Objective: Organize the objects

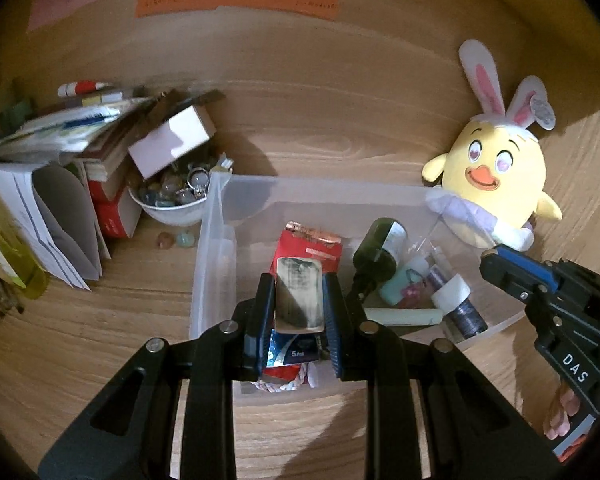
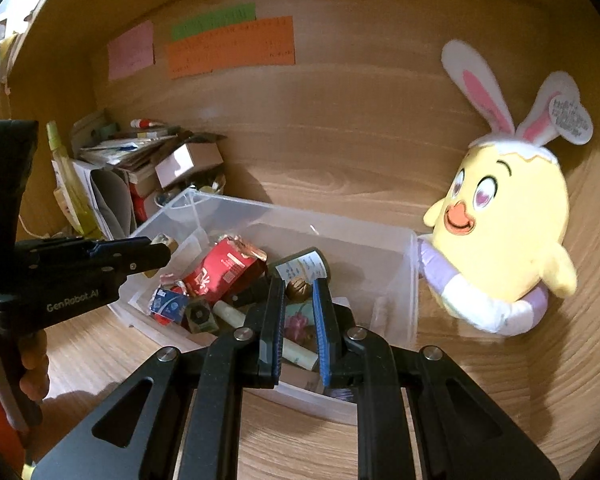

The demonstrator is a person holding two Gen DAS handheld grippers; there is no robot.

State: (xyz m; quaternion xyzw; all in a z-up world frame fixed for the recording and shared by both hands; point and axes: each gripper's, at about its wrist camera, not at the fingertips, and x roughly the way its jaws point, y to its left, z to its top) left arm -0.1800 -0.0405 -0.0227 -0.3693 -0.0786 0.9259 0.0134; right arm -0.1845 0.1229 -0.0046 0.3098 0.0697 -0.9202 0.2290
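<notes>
My left gripper [image 1: 299, 284] is shut on a flat silver tin [image 1: 299, 296] and holds it over the clear plastic bin [image 1: 214, 236]. The bin holds a red packet [image 1: 314, 248], a dark green bottle [image 1: 378, 248], a pale stick [image 1: 404, 316] and other small items. In the right wrist view my right gripper [image 2: 298, 286] is shut on a small brown nut-like ball [image 2: 299, 289] above the bin [image 2: 410, 276]. The left gripper [image 2: 160, 254] shows there at the left with the tin's end [image 2: 165, 240] sticking out.
A yellow chick plush with bunny ears [image 1: 500, 168] leans on the bin's right end; it also shows in the right wrist view [image 2: 504, 232]. A white bowl of glass beads [image 1: 174, 200], a small white box [image 1: 172, 144] and stacked books and papers [image 1: 60, 168] crowd the left. Wooden back wall carries paper notes [image 2: 230, 46].
</notes>
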